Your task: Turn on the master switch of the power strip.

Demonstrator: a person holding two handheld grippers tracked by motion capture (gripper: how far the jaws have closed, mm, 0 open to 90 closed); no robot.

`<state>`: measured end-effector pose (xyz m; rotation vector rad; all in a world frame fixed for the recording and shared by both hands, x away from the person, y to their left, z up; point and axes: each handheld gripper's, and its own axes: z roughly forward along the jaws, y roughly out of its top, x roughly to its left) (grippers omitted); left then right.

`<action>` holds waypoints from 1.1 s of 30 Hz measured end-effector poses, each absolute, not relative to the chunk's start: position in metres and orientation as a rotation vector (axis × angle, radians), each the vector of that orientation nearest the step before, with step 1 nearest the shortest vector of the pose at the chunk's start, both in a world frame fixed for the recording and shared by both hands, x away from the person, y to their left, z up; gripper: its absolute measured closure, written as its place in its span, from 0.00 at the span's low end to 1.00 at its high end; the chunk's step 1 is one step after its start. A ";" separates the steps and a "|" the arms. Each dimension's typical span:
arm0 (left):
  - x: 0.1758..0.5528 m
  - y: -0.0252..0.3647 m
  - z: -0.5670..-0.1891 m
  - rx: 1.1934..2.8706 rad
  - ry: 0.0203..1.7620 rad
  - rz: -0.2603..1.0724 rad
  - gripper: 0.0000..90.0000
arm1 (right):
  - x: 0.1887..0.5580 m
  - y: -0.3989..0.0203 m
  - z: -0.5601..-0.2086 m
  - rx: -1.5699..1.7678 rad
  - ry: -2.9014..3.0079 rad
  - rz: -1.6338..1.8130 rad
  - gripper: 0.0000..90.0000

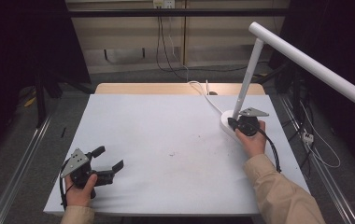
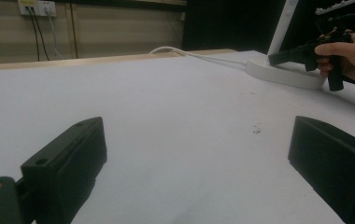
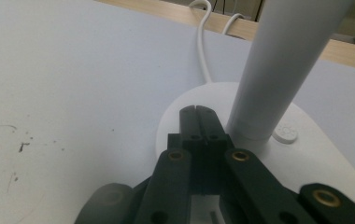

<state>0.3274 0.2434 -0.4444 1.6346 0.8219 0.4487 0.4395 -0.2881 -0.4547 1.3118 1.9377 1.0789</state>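
A white desk lamp stands at the table's right: round base [image 1: 225, 124], slanted pole [image 1: 249, 74], long head bar [image 1: 320, 72]. My right gripper [image 1: 232, 123] is shut with nothing between its jaws, its tips over the base just left of the pole. In the right gripper view the closed tips [image 3: 197, 113] lie over the base [image 3: 306, 154] beside the pole [image 3: 283, 65], with a small round button [image 3: 286, 133] to their right. Whether the tips touch the base I cannot tell. My left gripper [image 1: 110, 157] rests open at the front left, its jaws wide apart [image 2: 199, 154] over bare table.
The table has a white cover [image 1: 166, 140] with small dark specks near the middle. The lamp's white cable [image 1: 208, 98] runs from the base to the table's far edge. Metal rails and dark frames flank the table on both sides.
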 end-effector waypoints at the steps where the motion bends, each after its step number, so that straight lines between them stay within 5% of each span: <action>1: 0.328 0.243 -0.444 1.636 0.822 0.449 0.05 | 0.439 -0.288 -0.455 1.312 1.937 1.078 1.00; 33: 0.328 0.243 -0.445 1.631 0.824 0.447 0.05 | 0.439 -0.288 -0.455 1.309 1.933 1.080 1.00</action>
